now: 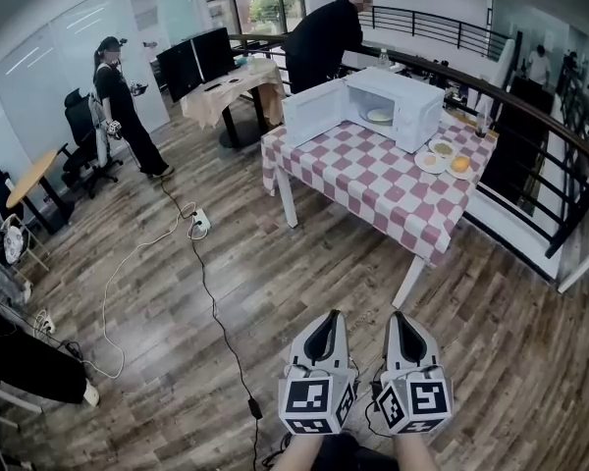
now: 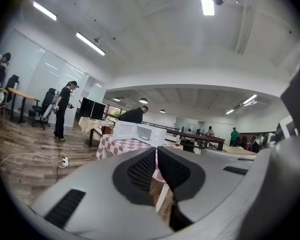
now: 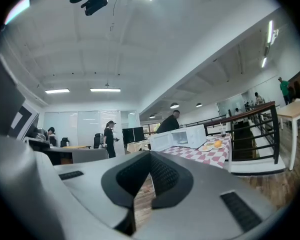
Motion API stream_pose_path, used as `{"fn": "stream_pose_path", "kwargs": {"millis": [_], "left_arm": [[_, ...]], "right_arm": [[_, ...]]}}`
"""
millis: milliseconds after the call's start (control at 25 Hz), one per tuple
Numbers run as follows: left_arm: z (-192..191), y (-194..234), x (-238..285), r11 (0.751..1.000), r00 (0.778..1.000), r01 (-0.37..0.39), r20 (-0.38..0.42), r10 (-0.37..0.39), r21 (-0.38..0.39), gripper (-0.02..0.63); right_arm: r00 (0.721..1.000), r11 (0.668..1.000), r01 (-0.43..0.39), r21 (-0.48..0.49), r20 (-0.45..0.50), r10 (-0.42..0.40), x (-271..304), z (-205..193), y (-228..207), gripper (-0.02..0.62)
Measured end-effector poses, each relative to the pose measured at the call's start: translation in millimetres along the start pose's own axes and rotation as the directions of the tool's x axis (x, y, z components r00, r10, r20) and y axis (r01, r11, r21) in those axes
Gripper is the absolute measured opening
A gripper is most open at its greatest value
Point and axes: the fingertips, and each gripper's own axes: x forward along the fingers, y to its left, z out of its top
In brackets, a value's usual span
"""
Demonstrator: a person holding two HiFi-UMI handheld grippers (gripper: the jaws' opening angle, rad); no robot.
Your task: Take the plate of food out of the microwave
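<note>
Checked table [image 1: 373, 180] sitting well ahead; microwave [image 1: 417, 106] on it w/ door hanging open, plate of food [image 1: 379, 116] resting inside. Left gripper [image 1: 325, 322] & right gripper [image 1: 402, 320] pointing level, both clenched, empty. Approach step, prob. Next: walking closer, opening jaws for plate rim.

Room was bright & evenly lit, mostly from ceiling strip lights [image 2: 206, 3], w/ some daylight thru the far windows [image 1: 268, 10]. Strips blew out to white glare in both gripper views. Shadows on the wood floor [image 1: 275, 292] were soft. Strong fisheye bend + dark vignette at edges; close-up jaws looked slightly soft, distance sharper.
</note>
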Motion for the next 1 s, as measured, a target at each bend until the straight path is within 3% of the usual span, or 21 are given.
{"fn": "stream_pose_path", "kwargs": {"millis": [560,1000], "left_arm": [[-1.9,26.0,16.2,0.999,0.999,-0.036,0.001,0.036,-0.017,0.020],[5.3,87.0,81.0,0.999,1.000,-0.018,-0.019,0.017,-0.031,0.020]], "right_arm": [[0.999,0.999,-0.038,0.010,-0.022,0.038,34.0,-10.5,7.9,-0.009],[0.999,1.000,-0.023,0.019,-0.040,0.024,121.5,-18.3,19.6,-0.009]]}}
